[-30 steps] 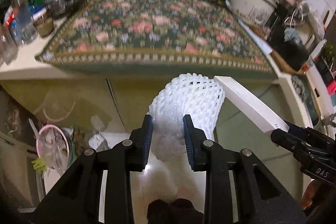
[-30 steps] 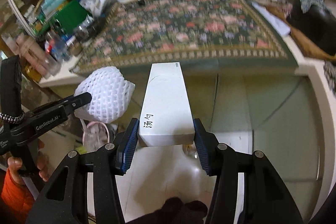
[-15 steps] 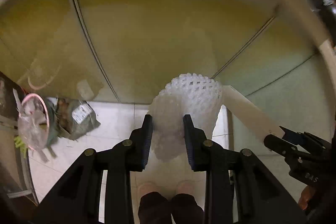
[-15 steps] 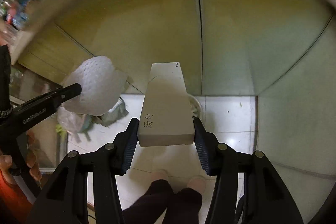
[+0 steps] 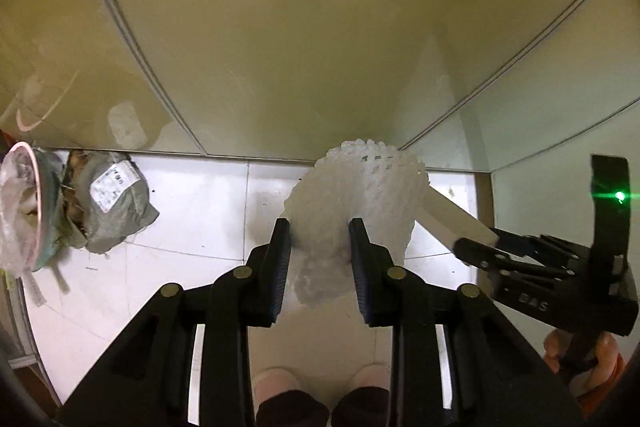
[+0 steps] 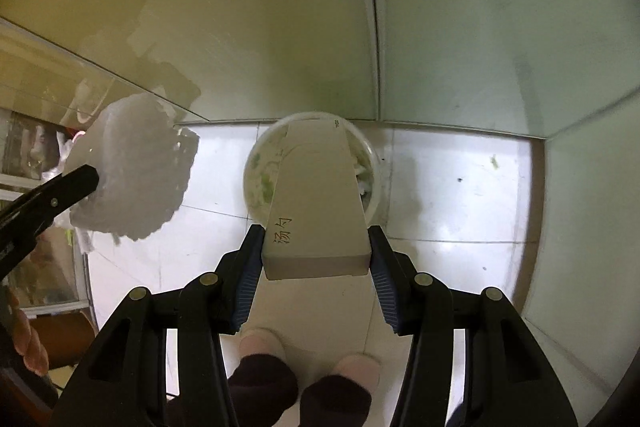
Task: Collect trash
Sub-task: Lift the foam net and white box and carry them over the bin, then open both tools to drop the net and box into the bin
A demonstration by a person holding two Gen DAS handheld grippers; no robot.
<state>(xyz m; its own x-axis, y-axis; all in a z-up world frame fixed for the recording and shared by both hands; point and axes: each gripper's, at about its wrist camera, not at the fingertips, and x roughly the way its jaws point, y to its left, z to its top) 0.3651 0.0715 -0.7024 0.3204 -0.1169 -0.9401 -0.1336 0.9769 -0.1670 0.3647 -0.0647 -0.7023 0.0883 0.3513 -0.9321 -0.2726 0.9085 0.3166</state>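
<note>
My left gripper [image 5: 320,247] is shut on a white foam fruit net [image 5: 360,195] and holds it above the tiled floor. The net also shows in the right wrist view [image 6: 136,171] at the left. My right gripper [image 6: 316,255] is shut on a long white cardboard box [image 6: 316,195] with printed characters. The box tip hangs over a round white trash bin [image 6: 256,175] on the floor by the cabinet base. The box end also shows in the left wrist view [image 5: 452,215], right of the net.
Pale green cabinet doors [image 5: 280,27] fill the upper part of both views. A grey bag of rubbish [image 5: 112,203] and a pink-rimmed bin with a plastic liner [image 5: 24,203] sit on the floor at the left. The person's slippered feet [image 6: 308,363] stand below the grippers.
Both grippers have dropped from counter height and tilted down toward the floor, each keeping its load. The flowered cloth and counter have left view; the white bin now lies under the box.
</note>
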